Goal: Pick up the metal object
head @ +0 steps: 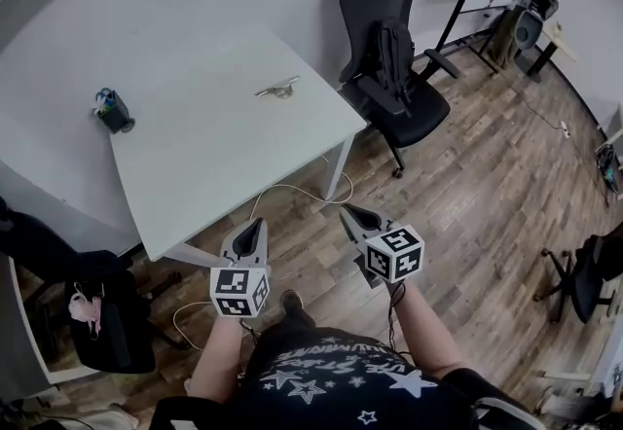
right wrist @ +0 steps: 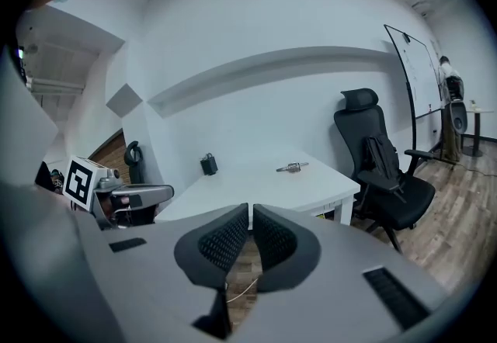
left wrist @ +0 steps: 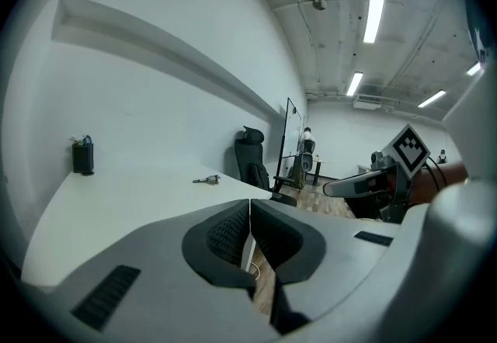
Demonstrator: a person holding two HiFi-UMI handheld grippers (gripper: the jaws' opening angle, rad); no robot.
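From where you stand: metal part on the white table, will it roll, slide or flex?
Probably rigid: the metal object looks solid and shiny. Its long, uneven outline suggests it won't roll far. Lying flat on the smooth table, it may skid if nudged.

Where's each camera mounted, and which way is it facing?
Head view: on the head, steeply down; table, both forearms, left gripper, right gripper.
Left gripper view: along its shut jaws toward the table; right gripper at right.
Right gripper view: along its shut jaws toward the table; left gripper at left.
All share the metal object.
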